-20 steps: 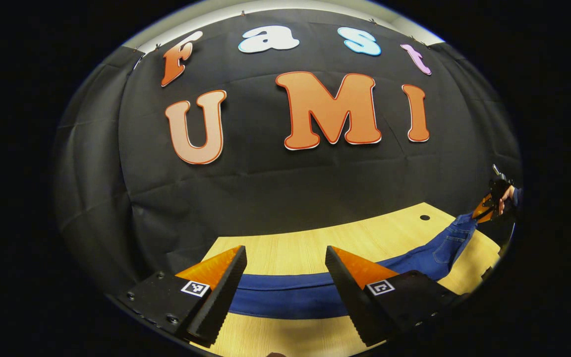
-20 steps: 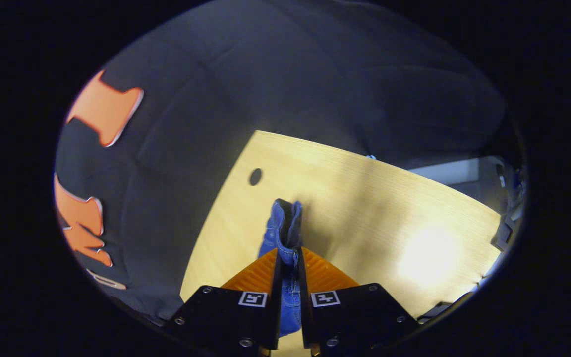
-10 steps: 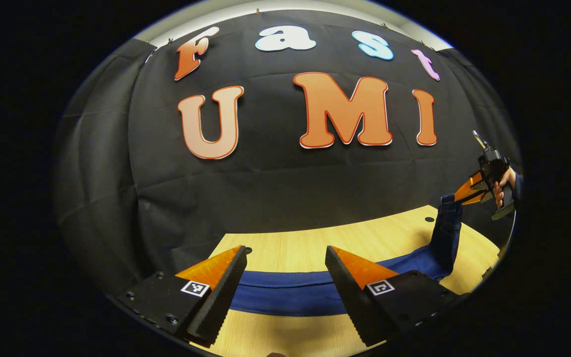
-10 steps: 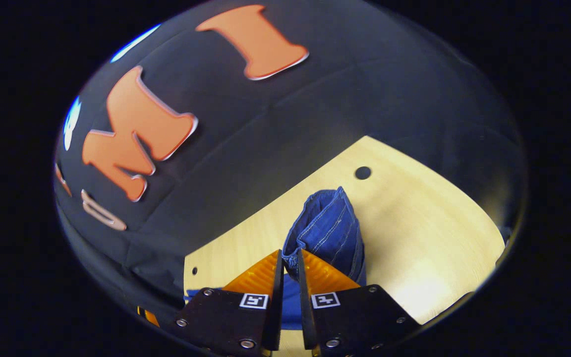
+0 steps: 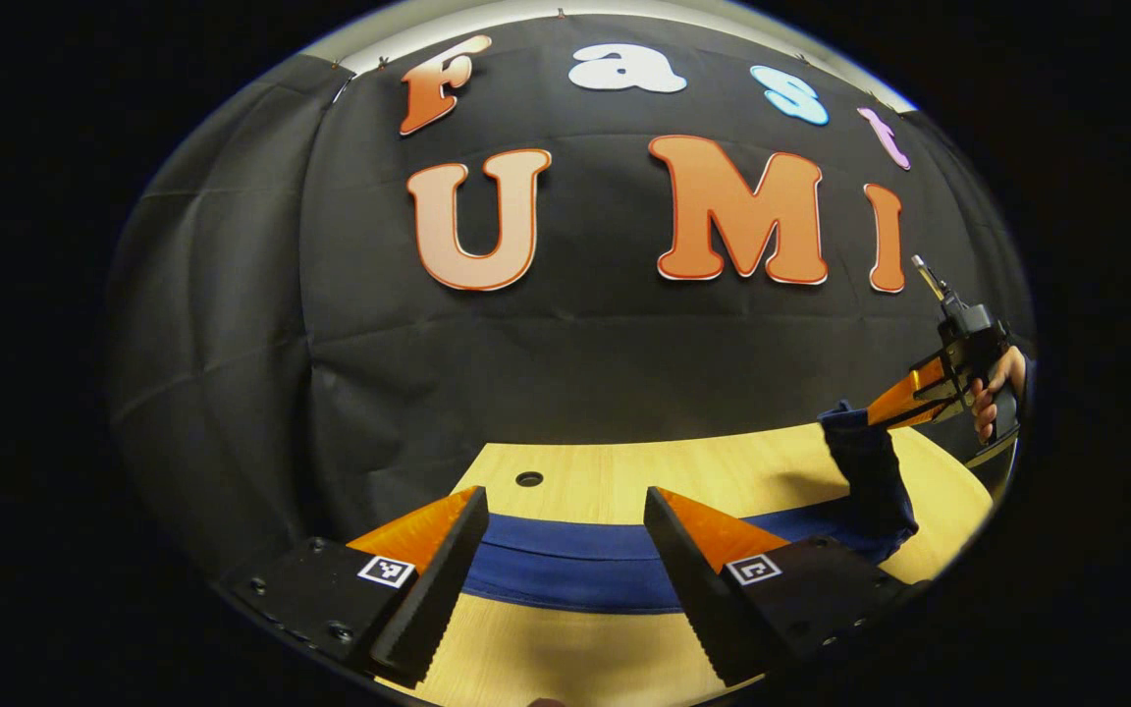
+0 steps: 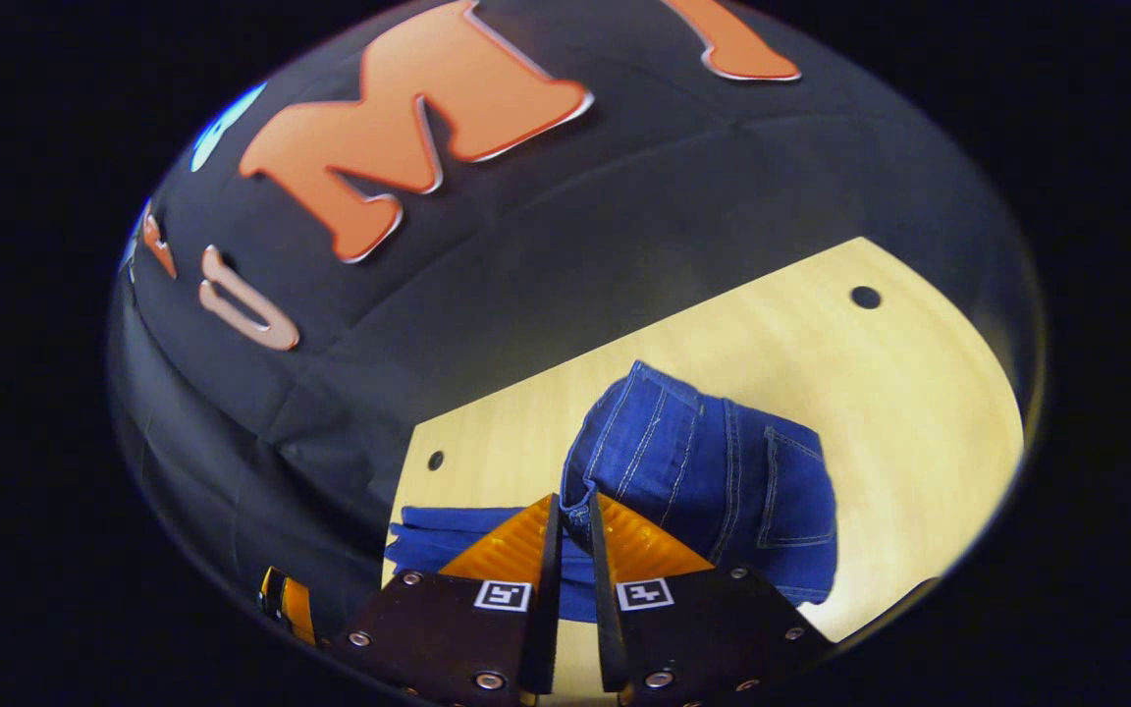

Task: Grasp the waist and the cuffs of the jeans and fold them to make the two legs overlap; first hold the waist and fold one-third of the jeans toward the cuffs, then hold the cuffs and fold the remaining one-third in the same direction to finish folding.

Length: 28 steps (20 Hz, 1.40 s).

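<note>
My right gripper (image 6: 570,520) is clamped on the jeans' waist (image 6: 580,506), lifting it for the first one-third fold toward the cuffs, while my left gripper (image 5: 565,550) hovers spread wide above the legs (image 5: 565,574), gripping nothing.

The left gripper view sits low, close over the near edge of the surface (image 5: 615,481), and looks level across it at the far cloth wall (image 5: 565,363). The right gripper view is higher up and tipped over, and looks down at the surface (image 6: 821,324) from close by. Both views share the wooden surface, the jeans (image 5: 575,574) (image 6: 713,481) on it, and the cloth wall (image 6: 546,245).
</note>
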Tool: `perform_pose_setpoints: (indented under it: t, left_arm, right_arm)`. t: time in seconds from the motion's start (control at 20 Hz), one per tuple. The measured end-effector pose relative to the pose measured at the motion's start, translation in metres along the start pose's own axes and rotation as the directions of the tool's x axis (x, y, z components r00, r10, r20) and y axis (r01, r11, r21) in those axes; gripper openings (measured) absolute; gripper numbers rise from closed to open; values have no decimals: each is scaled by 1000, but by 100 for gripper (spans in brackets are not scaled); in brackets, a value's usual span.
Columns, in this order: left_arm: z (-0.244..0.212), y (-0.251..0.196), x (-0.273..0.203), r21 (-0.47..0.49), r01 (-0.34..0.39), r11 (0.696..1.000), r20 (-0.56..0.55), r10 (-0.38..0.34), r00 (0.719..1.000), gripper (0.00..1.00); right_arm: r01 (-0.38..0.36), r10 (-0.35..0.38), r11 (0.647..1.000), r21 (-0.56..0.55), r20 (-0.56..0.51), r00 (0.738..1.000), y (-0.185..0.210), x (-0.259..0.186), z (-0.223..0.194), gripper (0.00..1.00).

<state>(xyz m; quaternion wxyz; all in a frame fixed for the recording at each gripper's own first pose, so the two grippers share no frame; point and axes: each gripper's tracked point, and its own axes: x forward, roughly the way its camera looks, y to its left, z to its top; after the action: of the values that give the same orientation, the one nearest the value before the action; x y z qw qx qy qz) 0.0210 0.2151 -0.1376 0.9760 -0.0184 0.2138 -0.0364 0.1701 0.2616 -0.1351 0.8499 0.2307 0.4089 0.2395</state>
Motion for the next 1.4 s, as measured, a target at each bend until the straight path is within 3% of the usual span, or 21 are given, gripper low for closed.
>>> perform_pose_setpoints:
  t: [0.2, 0.4, 0.45, 0.5, 0.55, 0.6, 0.65, 0.7, 0.75, 0.9, 1.0, 1.2, 1.25, 1.4]
  left_arm:
    - [-17, 22, 8, -30, -28, 999, -41, 26, 999, 99]
    - [-45, 40, 22, -74, -43, 996, -120, 34, 992, 99]
    - [-50, 44, 26, -83, -49, 995, -136, 37, 990, 99]
    - [-54, 48, 32, -98, -50, 994, -155, 34, 987, 99]
    - [-59, 52, 36, -117, -51, 992, -170, 31, 985, 99]
    - [-60, 56, 42, -142, -50, 989, -185, 24, 983, 99]
    - [-65, 61, 46, -167, -53, 985, -200, 19, 980, 99]
    - [-69, 64, 51, -197, -50, 979, -215, 7, 977, 99]
    - [-72, 68, 57, -228, -53, 972, -237, -2, 972, 99]
    - [-93, 75, 80, -340, -66, 938, -340, -57, 939, 98]
    - [-105, 78, 87, -476, -77, 876, -387, -130, 913, 98]
    - [-129, 93, 98, -701, -235, 673, -490, -215, 845, 98]
    - [-137, 101, 101, -715, -287, 637, -525, -219, 823, 98]
    - [-169, 114, 118, -721, -386, 575, -601, -240, 762, 98]
  right_arm:
    - [1, -11, 997, -83, -122, 993, 24, 39, -66, 18]
    - [-2, -38, 989, -150, -263, 964, 21, 58, -134, 18]
    - [-37, -3, 989, -140, -274, 962, 28, 56, -137, 27]
    - [-81, 46, 990, -119, -272, 961, 38, 52, -136, 14]
    - [-112, 83, 988, -105, -249, 965, 46, 50, -128, 31]
    - [-133, 108, 986, -102, -221, 969, 50, 47, -117, 39]
    - [-132, 109, 985, -112, -187, 976, 46, 46, -106, 58]
    - [-122, 101, 983, -139, -150, 984, 39, 43, -92, 54]
    - [-97, 79, 981, -170, -108, 991, 31, 34, -77, 70]
    - [-8, 19, 963, -270, 38, 999, 14, 5, -36, 78]
    - [61, -18, 947, -314, 137, 990, -9, -21, -7, 81]
    - [182, -90, 930, -319, 284, 955, -37, -73, 37, 85]
    - [198, -96, 928, -316, 313, 945, -41, -85, 47, 86]
    - [237, -118, 925, -296, 369, 922, -53, -118, 60, 86]
